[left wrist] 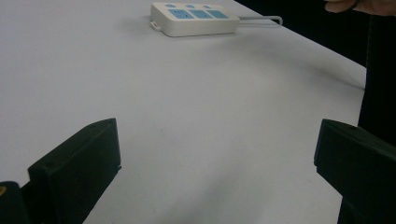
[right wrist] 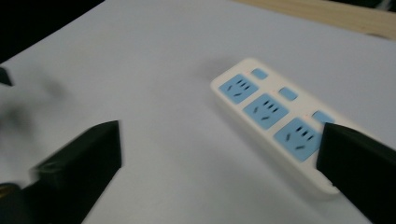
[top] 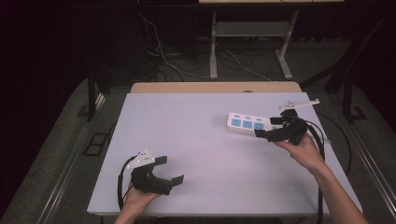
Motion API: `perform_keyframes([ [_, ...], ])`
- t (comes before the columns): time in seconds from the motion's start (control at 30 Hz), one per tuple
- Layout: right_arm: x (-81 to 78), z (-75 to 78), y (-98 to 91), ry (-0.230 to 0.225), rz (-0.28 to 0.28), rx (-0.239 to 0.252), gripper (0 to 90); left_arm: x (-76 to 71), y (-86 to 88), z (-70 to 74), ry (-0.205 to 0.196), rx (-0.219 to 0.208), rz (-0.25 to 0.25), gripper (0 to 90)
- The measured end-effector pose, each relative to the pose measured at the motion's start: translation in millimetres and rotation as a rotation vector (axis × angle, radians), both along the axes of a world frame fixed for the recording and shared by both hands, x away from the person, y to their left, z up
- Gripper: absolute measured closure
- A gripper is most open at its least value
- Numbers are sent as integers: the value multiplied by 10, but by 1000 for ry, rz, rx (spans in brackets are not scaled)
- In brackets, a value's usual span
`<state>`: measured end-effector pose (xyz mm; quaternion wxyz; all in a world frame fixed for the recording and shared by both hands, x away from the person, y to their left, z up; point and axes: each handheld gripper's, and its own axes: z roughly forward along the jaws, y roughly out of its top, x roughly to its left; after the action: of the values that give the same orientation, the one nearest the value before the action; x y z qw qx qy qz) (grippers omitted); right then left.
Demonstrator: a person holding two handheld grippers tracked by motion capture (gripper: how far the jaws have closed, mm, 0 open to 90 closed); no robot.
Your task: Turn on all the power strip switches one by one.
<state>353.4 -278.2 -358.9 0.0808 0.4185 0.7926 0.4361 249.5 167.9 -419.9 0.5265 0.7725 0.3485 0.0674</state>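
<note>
A white power strip (top: 246, 123) with three blue sockets lies on the right part of the white table (top: 196, 140). It shows again at the top of the left gripper view (left wrist: 194, 18) and close up in the right gripper view (right wrist: 275, 114). My right gripper (top: 268, 127) is open at the strip's right end, one jaw over its corner, nothing held. My left gripper (top: 169, 169) is open near the table's front left, empty, jaws pointing right toward the strip.
The strip's pale cable (left wrist: 261, 19) loops off toward the right table edge. A wooden strip (top: 215, 87) borders the table's far side. Desk legs (top: 213, 44) and loose cables stand on the floor behind.
</note>
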Motion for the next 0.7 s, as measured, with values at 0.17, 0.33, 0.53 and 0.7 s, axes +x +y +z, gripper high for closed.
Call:
perform_keyframes([
  [0.17,-253,-24,-84,-12,0,35,6,-3,4,1,2,-5,5,0],
  [0.33,-475,-90,-155,-22,-9,73,6,-3,6,3,2,-6,7,0],
  [0.53,-689,-218,-195,-23,-8,99,6,-4,6,4,-1,-6,8,0],
  [0.7,-853,-362,-222,-16,-17,104,7,-2,12,4,-1,-7,10,0],
])
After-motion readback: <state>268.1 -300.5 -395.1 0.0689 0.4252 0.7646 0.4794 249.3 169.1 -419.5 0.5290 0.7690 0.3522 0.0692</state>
